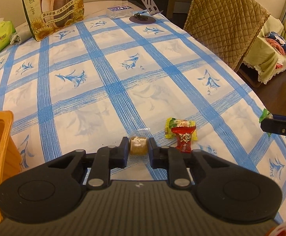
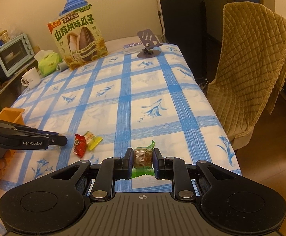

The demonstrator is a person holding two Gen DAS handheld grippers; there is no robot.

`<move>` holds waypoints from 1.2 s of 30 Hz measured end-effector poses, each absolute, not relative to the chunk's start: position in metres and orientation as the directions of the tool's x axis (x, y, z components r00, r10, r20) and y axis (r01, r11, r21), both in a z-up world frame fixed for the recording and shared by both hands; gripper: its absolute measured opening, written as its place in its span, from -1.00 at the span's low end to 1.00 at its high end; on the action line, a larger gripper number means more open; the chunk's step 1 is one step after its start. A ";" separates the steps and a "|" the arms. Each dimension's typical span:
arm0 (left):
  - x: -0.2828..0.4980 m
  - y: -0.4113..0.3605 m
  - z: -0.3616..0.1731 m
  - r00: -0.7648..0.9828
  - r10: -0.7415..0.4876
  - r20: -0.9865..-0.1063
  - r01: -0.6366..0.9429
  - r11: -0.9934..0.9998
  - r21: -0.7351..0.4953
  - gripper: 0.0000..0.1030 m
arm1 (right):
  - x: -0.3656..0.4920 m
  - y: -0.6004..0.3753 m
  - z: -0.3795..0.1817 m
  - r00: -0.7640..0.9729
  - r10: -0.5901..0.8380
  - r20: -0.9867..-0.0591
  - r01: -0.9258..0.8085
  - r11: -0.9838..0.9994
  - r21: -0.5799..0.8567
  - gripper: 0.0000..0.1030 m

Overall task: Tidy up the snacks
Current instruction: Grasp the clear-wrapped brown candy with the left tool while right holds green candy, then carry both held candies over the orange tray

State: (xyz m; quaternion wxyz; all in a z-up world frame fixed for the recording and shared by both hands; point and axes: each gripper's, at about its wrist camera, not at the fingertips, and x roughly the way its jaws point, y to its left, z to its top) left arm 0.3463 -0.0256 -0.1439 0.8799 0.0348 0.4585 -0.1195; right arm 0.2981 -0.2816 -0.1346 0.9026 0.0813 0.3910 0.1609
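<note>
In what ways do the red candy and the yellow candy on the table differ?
The red candy has a red wrapper with a round printed emblem; the yellow candy has a yellow-green one. The red candy lies nearer the left gripper and partly overlaps the yellow candy. Both lie loose on the tablecloth.

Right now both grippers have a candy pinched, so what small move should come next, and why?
Probably lift the left gripper and carry its clear-wrapped brown candy to the orange bin close on its left. Its jaws are shut on the candy, which looks still at cloth level. The right gripper holds the green-wrapped candy farther from the bin.
</note>
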 end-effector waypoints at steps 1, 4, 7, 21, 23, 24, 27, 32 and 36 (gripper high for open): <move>0.345 -0.025 -0.142 0.554 -0.180 -0.813 0.243 0.969 -0.050 -0.65 | 0.297 -0.281 -0.133 0.644 0.355 -0.678 -0.228 0.935 0.272 -0.59; 0.340 -0.024 -0.136 0.562 -0.185 -0.806 0.243 0.969 -0.053 -0.65 | 0.294 -0.281 -0.130 0.650 0.358 -0.671 -0.234 0.934 0.271 -0.59; 0.334 -0.023 -0.130 0.570 -0.193 -0.799 0.240 0.969 -0.063 -0.65 | 0.291 -0.281 -0.125 0.655 0.362 -0.664 -0.240 0.932 0.271 -0.60; 0.286 -0.011 -0.087 0.620 -0.231 -0.750 0.230 0.967 -0.108 -0.65 | 0.269 -0.278 -0.104 0.661 0.404 -0.632 -0.290 0.915 0.282 -0.59; 0.277 -0.009 -0.080 0.626 -0.238 -0.743 0.229 0.966 -0.117 -0.65 | 0.265 -0.277 -0.099 0.659 0.416 -0.627 -0.303 0.910 0.285 -0.59; 0.272 -0.008 -0.076 0.628 -0.240 -0.740 0.228 0.966 -0.120 -0.65 | 0.263 -0.276 -0.097 0.657 0.421 -0.626 -0.309 0.907 0.285 -0.59; 0.257 -0.005 -0.066 0.638 -0.246 -0.730 0.230 0.965 -0.124 -0.65 | 0.257 -0.273 -0.092 0.647 0.439 -0.624 -0.328 0.898 0.292 -0.59; 0.228 0.004 -0.049 0.657 -0.249 -0.712 0.213 0.967 -0.142 -0.65 | 0.244 -0.266 -0.085 0.624 0.475 -0.620 -0.367 0.879 0.304 -0.59; 0.205 0.011 -0.038 0.668 -0.251 -0.701 0.202 0.967 -0.154 -0.65 | 0.233 -0.258 -0.079 0.597 0.507 -0.622 -0.409 0.859 0.307 -0.59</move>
